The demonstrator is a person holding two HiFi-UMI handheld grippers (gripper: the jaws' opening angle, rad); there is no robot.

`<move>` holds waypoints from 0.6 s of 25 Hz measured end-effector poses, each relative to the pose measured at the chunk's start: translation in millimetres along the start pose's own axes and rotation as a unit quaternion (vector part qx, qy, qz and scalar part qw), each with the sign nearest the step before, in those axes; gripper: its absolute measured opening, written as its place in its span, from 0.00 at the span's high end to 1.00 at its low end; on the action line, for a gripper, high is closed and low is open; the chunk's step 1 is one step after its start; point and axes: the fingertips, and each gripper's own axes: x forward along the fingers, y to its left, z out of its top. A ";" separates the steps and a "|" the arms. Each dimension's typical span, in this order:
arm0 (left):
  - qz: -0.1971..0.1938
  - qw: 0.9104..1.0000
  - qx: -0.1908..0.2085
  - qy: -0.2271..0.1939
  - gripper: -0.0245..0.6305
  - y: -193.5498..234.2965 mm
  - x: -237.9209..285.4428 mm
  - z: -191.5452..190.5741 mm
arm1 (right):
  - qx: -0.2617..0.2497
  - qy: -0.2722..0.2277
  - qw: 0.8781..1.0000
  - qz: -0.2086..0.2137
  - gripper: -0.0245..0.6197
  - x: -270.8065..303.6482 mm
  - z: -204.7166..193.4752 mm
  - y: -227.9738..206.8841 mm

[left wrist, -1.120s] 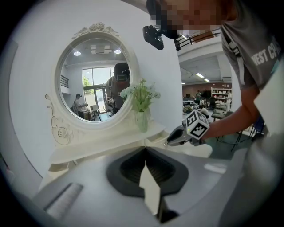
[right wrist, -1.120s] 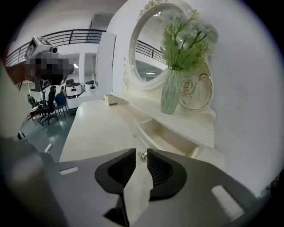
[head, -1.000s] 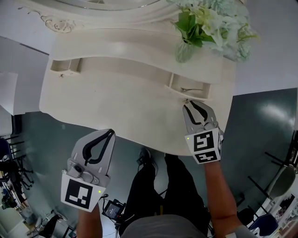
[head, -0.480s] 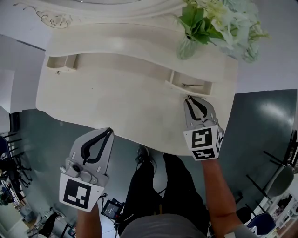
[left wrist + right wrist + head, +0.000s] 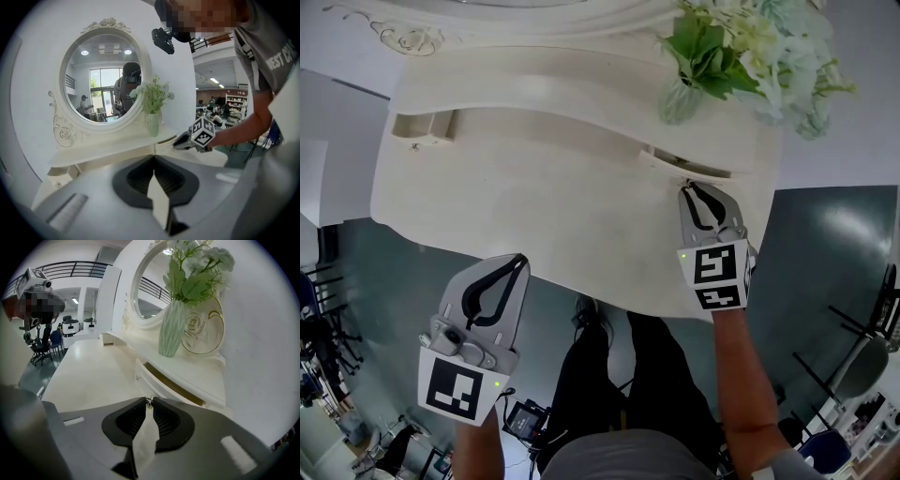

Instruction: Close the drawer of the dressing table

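The small cream right-hand drawer (image 5: 692,167) of the white curvy-edged dressing table (image 5: 534,211) is sliding in. A second ago it was gaping wide enough to show a thin metal item lying inside, and now only a narrow dark slit is showing under the shelf. The right gripper (image 5: 691,186) is travelling with it toward the table's back, its jaws having just been closing, and they are now clenching the drawer's tiny silver metal knob (image 5: 149,402) between their tips. The head camera is shifting slightly too, so the green ribbed glass vase of pale flowers (image 5: 680,101) is sitting a touch further right in the picture.

The left gripper (image 5: 519,263) is hovering off the table's front edge, well apart from everything, its jaws pressed together on nothing.

The drawer is looking nearly home; in the right gripper view a gap is remaining along its top edge, so a short further push along the same line seems to be all this one is needing. The matching small drawer at the left end (image 5: 422,126) is appearing to stand ajar.
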 end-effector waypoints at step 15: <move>0.003 1.000 0.018 -0.014 0.96 5.9 8.1 13.6 | 0.010 -0.011 1.000 -0.021 0.88 20.3 9.3 -22.3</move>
